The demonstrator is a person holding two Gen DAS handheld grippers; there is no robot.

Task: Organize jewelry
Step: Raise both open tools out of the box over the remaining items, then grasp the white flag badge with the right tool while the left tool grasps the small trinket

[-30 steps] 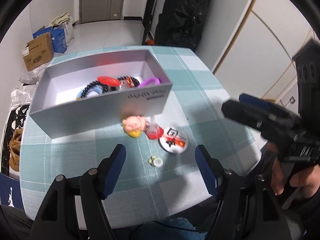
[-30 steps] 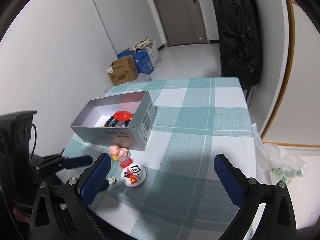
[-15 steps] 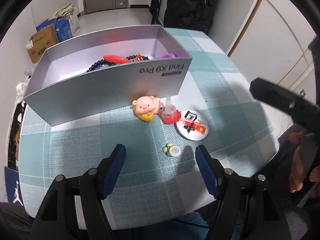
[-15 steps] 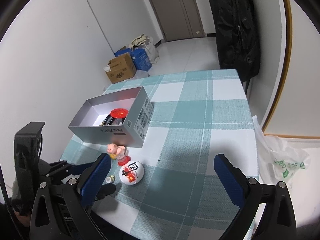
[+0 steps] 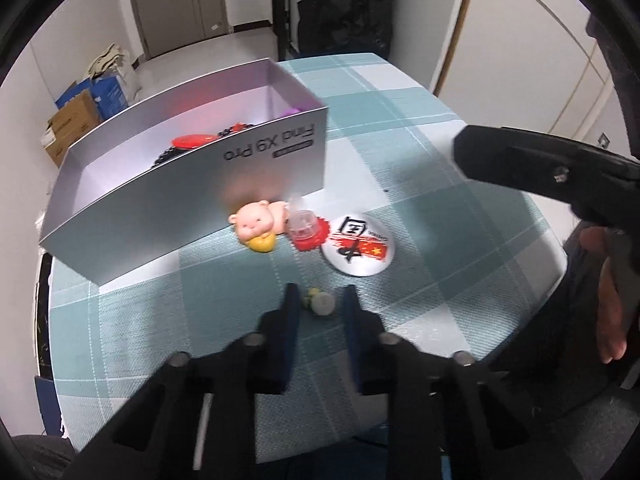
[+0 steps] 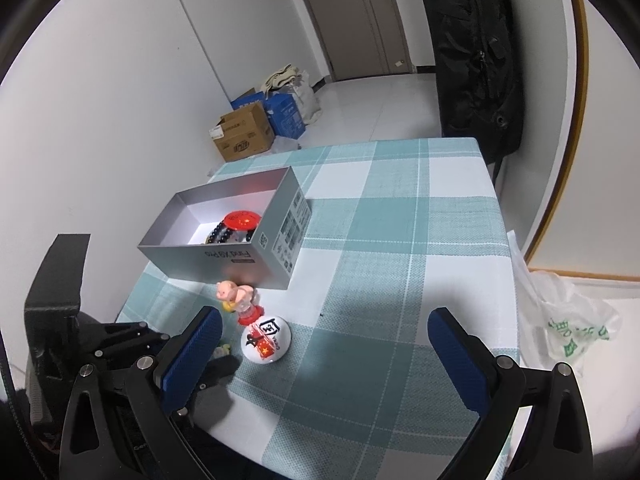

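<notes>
While the open grey phone box (image 5: 192, 184) stands on the teal checked tablecloth (image 5: 420, 184) with a red disc (image 5: 192, 141) and dark bead bracelets (image 6: 224, 234) inside, several loose trinkets lie in front of its near wall. A pink piglet figure (image 5: 256, 222) lies touching that wall, a small clear-and-red charm (image 5: 306, 230) sits just beside it, and a white round badge (image 5: 358, 246) with red print lies next to the charm. Nothing stands between these pieces and the grippers. Cardboard and blue boxes (image 6: 256, 130) sit on the floor beyond the table, and a black backpack (image 6: 476, 60) hangs by the door.

The small green-and-white charm (image 5: 320, 302) lies on the cloth nearer than the badge, right between the fingertips of the left gripper (image 5: 318, 300). Its jaws have just been closing and now stand narrow around the charm; whether the pads press it I cannot tell. The right gripper (image 6: 324, 332) hovers over the cloth beside the badge with its jaws spread wide and nothing in them.

Compared with a second ago, the left gripper sits closer to the charm, and the box looms larger in its view.
</notes>
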